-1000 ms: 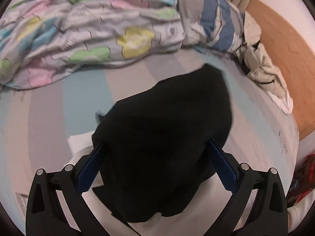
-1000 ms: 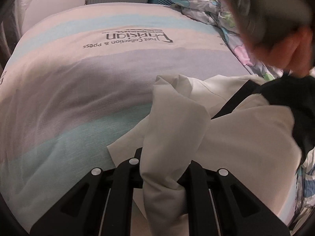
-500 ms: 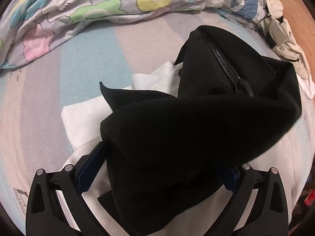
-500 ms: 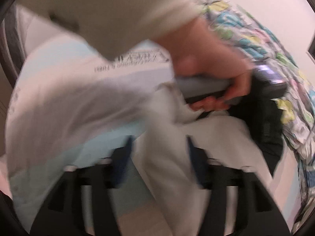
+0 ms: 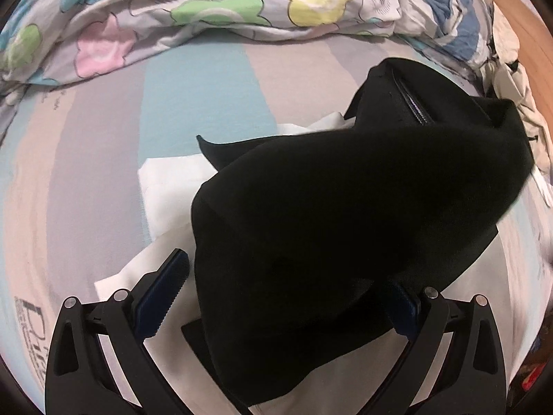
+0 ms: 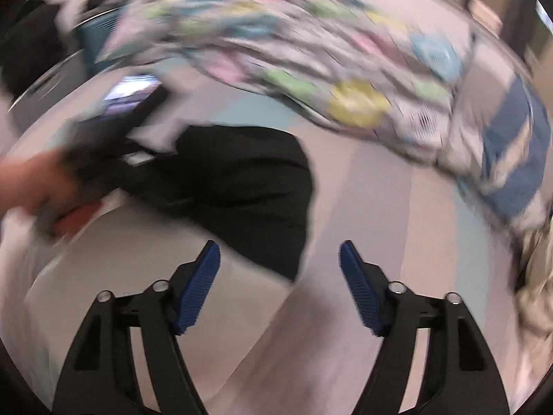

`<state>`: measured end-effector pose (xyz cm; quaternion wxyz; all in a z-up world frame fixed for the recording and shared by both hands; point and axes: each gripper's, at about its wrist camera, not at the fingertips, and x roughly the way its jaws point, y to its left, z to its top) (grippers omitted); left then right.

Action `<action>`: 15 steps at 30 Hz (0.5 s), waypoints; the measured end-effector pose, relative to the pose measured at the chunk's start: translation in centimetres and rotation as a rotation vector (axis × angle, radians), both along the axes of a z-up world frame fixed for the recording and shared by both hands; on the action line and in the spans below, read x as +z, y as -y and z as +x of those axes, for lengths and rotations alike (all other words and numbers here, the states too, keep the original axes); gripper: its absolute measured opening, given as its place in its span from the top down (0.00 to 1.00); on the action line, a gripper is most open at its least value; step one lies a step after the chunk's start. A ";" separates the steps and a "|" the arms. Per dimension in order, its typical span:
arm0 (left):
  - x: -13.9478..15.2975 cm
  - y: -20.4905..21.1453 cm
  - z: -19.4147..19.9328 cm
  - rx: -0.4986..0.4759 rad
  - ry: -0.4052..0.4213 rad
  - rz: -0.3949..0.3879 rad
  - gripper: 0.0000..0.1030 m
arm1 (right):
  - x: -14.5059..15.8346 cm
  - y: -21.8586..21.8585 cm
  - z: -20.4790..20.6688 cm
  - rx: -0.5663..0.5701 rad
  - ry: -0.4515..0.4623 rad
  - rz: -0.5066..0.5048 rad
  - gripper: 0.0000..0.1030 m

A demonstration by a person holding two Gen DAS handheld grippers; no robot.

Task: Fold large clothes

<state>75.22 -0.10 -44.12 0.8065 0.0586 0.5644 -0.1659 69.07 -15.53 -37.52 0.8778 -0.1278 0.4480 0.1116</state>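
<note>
Black garment (image 5: 345, 214) between flowered duvet (image 5: 207, 10) and left claw (image 5: 287, 297).

Blurred: the right tongs (image 6: 279, 252) gape empty above the black garment (image 6: 242, 186) on the striped bed (image 6: 380, 207), floral quilt (image 6: 311, 69) behind.

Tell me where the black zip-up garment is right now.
In the left wrist view, the black zip-up garment is heaped centre-right on the white garment, between the left gripper jaws, below the floral duvet.

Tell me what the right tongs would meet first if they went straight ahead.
Probably the black garment on the bed: its edge lies just ahead of the open right tongs. Blur leaves depth unclear.
</note>
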 end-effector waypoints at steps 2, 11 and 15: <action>1.3 -0.5 -0.6 0.026 0.040 0.003 0.05 | -2.1 0.8 2.3 -0.035 -0.065 0.029 0.45; 3.4 -9.7 -4.5 0.309 0.108 -0.022 0.06 | -4.4 -2.5 1.6 -0.026 -0.089 0.040 0.43; 1.7 -12.2 -5.1 0.367 0.090 -0.017 0.07 | -4.8 -2.4 2.2 -0.035 -0.102 0.061 0.42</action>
